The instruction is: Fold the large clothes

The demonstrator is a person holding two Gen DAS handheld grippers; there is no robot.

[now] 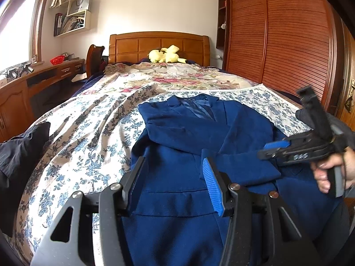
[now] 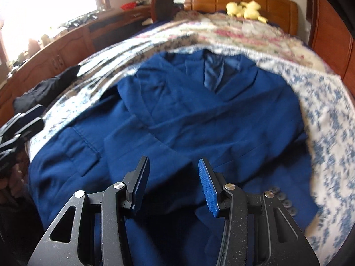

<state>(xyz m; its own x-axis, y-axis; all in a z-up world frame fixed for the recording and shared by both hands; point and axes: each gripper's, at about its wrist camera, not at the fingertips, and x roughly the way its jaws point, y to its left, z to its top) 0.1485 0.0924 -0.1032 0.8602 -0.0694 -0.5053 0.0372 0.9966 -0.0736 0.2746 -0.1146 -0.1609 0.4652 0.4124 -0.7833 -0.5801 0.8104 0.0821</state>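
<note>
Left wrist view first, from its left edge: a bright window (image 1: 15, 24) lights a curved wooden desk (image 1: 33, 77), with wall shelves (image 1: 73, 11) full of papers and bags above it. A dark garment (image 1: 22, 146) lies bunched at the left side of the bed. The floral bedspread (image 1: 84, 137) is rumpled in long folds and runs back to a wooden headboard (image 1: 159, 46), where a yellow plush toy (image 1: 165, 54) sits against the boards. A louvred wooden wardrobe (image 1: 277, 40) fills the right wall.

The blue suit jacket (image 1: 184, 137) lies front-up on the bedspread, right of the bed's middle, collar towards the headboard and both sleeves folded across the chest.

The left gripper (image 1: 172, 177) hangs low over the jacket's near hem — its jaws stand partly apart with nothing between them, cloth showing through the gap. At the right edge the right gripper (image 1: 269, 150) reaches in over the jacket's right side, held by a hand (image 1: 332, 168) wrapped round its handle.

Right wrist view, blurred by motion: the right gripper (image 2: 174, 181) tilts steeply down over the folded sleeve cuffs, its jaws about half apart and empty, not pressing the fabric. A row of dark buttons (image 2: 283, 199) shows just right of it on the cuff.
</note>
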